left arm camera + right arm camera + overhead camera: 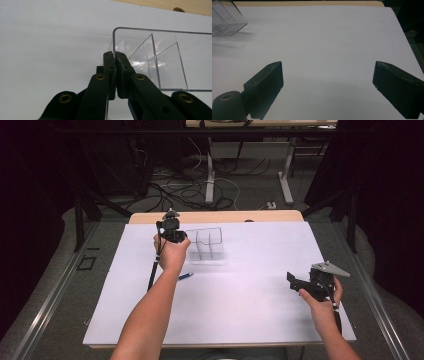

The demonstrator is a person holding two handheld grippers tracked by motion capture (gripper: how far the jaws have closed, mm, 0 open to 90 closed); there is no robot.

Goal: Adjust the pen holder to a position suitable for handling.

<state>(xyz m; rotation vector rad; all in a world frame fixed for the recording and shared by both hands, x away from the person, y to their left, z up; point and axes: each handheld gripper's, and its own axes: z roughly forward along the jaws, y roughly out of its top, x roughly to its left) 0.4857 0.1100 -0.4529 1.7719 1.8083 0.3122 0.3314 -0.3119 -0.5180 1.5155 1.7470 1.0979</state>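
My left gripper (115, 56) pinches the near-left wall of the clear box (209, 243) by the table's far edge; its length runs rightward. My right gripper (327, 82) gapes, well apart.

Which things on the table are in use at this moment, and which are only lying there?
In use:
- clear plastic organizer, its wall pinched at the rim
- left gripper, shut on that wall

Lying about or idle:
- blue pen on the white table, beside the left forearm
- right gripper, open, holding nothing
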